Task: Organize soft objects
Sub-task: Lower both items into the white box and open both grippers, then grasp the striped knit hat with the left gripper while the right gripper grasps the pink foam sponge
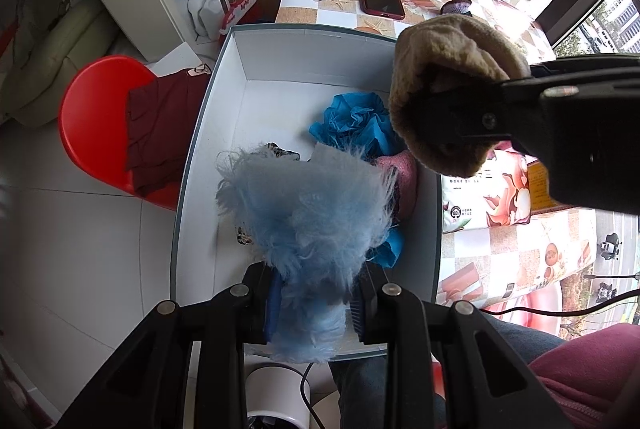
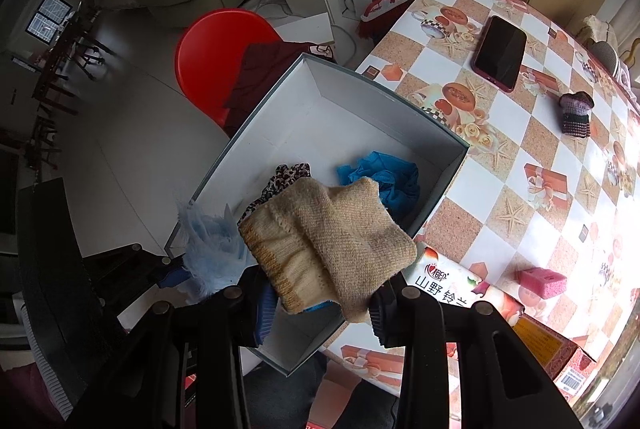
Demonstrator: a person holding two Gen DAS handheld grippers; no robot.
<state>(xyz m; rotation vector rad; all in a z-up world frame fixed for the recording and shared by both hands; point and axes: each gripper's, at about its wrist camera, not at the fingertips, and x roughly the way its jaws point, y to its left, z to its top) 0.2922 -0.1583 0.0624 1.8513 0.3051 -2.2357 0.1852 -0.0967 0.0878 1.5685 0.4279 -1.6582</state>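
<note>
Above the white box [image 1: 224,157], our left gripper [image 1: 310,303] clamps a fluffy blue duster [image 1: 308,205] and our right gripper [image 2: 324,303] a beige knit cloth [image 2: 332,241]; we should lower both inside the walls before releasing.

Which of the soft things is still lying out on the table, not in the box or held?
The small dark knitted piece on the checked tablecloth, beside the phone.
</note>
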